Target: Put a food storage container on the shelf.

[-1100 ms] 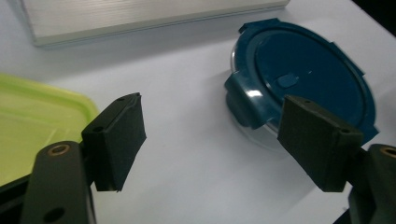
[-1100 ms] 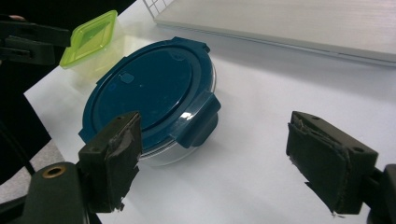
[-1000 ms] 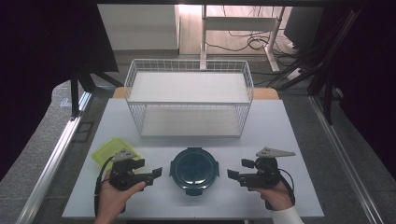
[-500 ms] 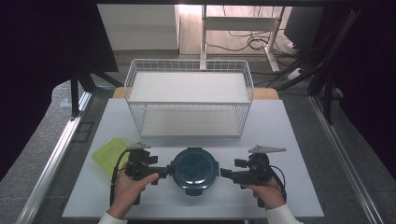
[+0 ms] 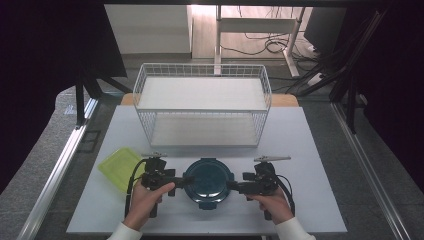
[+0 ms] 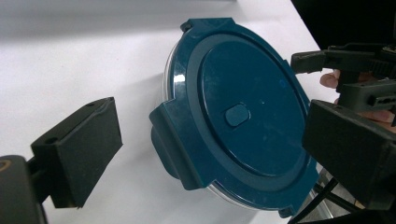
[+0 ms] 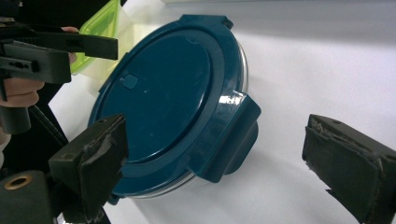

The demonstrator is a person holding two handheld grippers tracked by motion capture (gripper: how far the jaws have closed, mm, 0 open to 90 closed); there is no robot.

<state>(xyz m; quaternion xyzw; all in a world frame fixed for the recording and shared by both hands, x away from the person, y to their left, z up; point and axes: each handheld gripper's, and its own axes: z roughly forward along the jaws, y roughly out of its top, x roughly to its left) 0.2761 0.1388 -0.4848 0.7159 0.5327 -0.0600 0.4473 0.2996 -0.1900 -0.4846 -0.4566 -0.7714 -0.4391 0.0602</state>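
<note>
Both hands moved in, each gripper (image 5: 187, 179) (image 5: 231, 185) wide beside the round dark-blue lidded container (image 5: 208, 181).

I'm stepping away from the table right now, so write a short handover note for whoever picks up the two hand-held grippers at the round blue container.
Left hand-held gripper: jaws open, just opened wider, straddling the left latch tab; pads not pressing.
Right hand-held gripper: jaws open, just opened wider, around the right latch tab; not gripping.
Round blue container: at the table's near edge, lid on, between both grippers. Green lid lies to its left; white wire rack stands behind.
Done: both grippers lined up on opposite tabs.
Left: probably close on the tabs and unlatch or lift; nothing is grasped yet.
</note>
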